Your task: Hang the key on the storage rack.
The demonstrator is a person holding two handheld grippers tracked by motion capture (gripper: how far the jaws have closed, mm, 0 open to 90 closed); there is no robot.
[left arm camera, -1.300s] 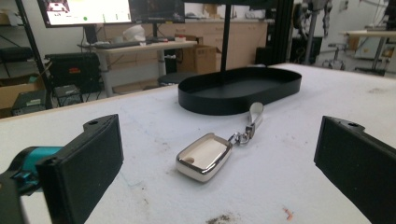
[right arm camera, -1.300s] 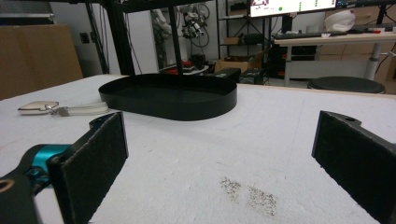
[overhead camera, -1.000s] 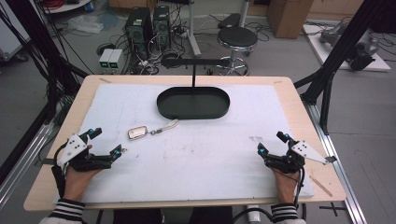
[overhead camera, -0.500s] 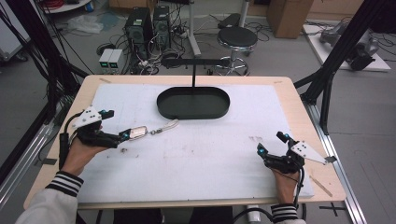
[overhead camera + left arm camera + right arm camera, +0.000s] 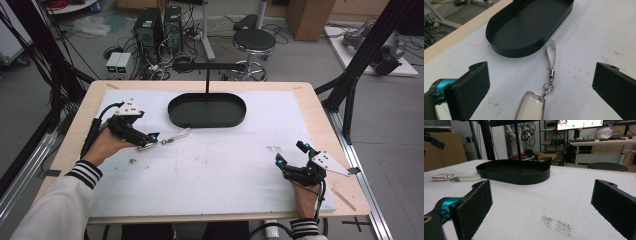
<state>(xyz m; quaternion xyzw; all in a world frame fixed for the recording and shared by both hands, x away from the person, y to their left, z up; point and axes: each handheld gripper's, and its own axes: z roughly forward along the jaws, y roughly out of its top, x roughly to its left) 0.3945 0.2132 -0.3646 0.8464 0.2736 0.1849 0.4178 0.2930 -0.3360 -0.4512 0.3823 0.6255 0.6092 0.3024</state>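
Observation:
A silver key fob (image 5: 531, 107) with a ring and a pale strap (image 5: 550, 53) lies flat on the white mat, left of centre. My left gripper (image 5: 540, 80) is open, its jaws standing either side of the fob and not touching it. In the high view the left gripper (image 5: 149, 141) hovers right over the fob (image 5: 146, 146), with the strap (image 5: 178, 134) trailing toward the black oval tray (image 5: 207, 111). My right gripper (image 5: 290, 153) rests open near the front right of the mat, with nothing between its jaws (image 5: 541, 202). From there the fob (image 5: 442, 177) lies far off beside the tray (image 5: 514, 172).
A thin black post with a crossbar (image 5: 207, 67) rises behind the tray. A dark smudge (image 5: 556, 223) marks the mat ahead of my right gripper. The wooden table edge (image 5: 315, 107) borders the mat; black frame legs (image 5: 350, 75), a stool (image 5: 254, 41) and computers stand beyond.
My left gripper has moved forward and to the right from the table's front left, ending open around the key fob. The right gripper has stayed put.

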